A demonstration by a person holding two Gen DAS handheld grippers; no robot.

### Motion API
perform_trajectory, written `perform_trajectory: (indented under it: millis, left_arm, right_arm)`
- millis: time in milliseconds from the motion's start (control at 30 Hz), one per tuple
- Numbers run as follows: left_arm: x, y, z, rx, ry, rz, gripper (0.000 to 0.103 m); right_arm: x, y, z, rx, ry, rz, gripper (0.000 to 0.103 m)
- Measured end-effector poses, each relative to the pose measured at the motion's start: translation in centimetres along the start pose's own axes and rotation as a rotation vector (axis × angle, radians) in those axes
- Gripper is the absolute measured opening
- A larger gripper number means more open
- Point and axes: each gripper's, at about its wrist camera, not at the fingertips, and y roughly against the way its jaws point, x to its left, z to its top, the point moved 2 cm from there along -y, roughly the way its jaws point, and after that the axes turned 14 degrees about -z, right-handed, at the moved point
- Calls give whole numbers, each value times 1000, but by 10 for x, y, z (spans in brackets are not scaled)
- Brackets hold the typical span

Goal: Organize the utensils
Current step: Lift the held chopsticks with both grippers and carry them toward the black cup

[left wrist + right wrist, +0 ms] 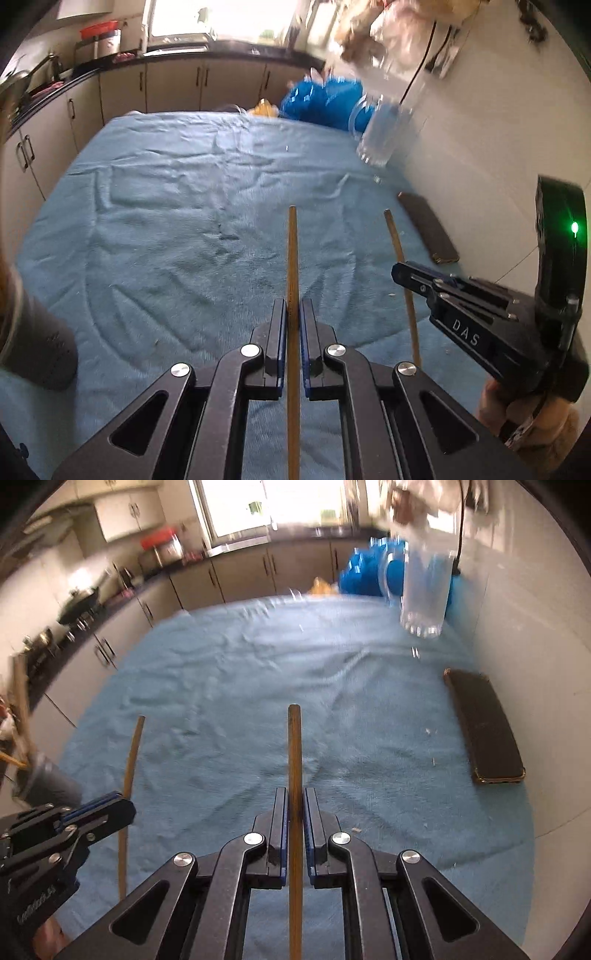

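Left gripper (pixel 293 314) is clamped on a wooden chopstick (pixel 293 254), whose shaft runs straight out between the blue-lined pads and ends above the blue towel (pixel 166 221). Right gripper (pixel 295 805) is likewise closed on a second wooden chopstick (pixel 294 753), held the same way, tip forward over the towel. In the left wrist view the right gripper appears at the right, its chopstick crossing its jaws at a slant. In the right wrist view the left gripper appears at lower left with its chopstick rising past it.

Placement relative to the towel: a clear glass mug (pixel 424 590) stands at the far right corner, blurred in both views. A dark phone (pixel 484 727) lies flat along the right edge, beside the white wall. A dark perforated utensil holder (pixel 40 347) stands at the near left edge; in the right wrist view wooden sticks protrude from it. Beyond the far edge sit a blue bag (pixel 321 99), kitchen cabinets (pixel 170 88) and a bright window.
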Motion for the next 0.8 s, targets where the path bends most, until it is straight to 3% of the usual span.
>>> perform_trajectory:
  millis: [400, 600, 800]
  left_arm:
    - [-16, 76, -16, -188, -70, 57, 6]
    - [-23, 95, -25, -216, -77, 57, 6]
    - [-29, 110, -32, -244, -107, 93, 6]
  right_arm:
    - [13, 85, -34, -252, -154, 24, 8]
    - [23, 120, -47, -363, -179, 14, 8]
    - [31, 143, -56, -414, -178, 11, 8]
